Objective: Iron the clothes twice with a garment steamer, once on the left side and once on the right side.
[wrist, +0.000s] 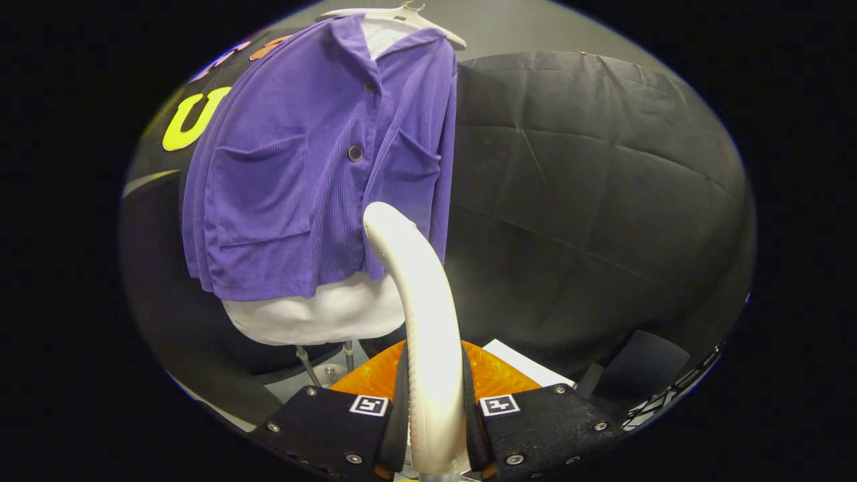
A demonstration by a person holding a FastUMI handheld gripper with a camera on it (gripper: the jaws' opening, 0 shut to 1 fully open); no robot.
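Note:
A purple button-up shirt (315, 161) with two chest pockets hangs on a white hanger (395, 15) over a white garment (321, 314) whose hem shows below it. My gripper (434, 428) is shut on the cream-white handle of the garment steamer (418, 294), which rises between the two fingers and curves up toward the shirt. The steamer's head sits near the lower edge of the shirt's right front panel; whether it touches the cloth I cannot tell.
Black cloth wall (589, 187) stands behind and to the right of the shirt. An orange base (492, 378) lies just below the fingers, with a white sheet (529, 365) beside it. Thin metal stand legs (315, 365) show under the hanging clothes.

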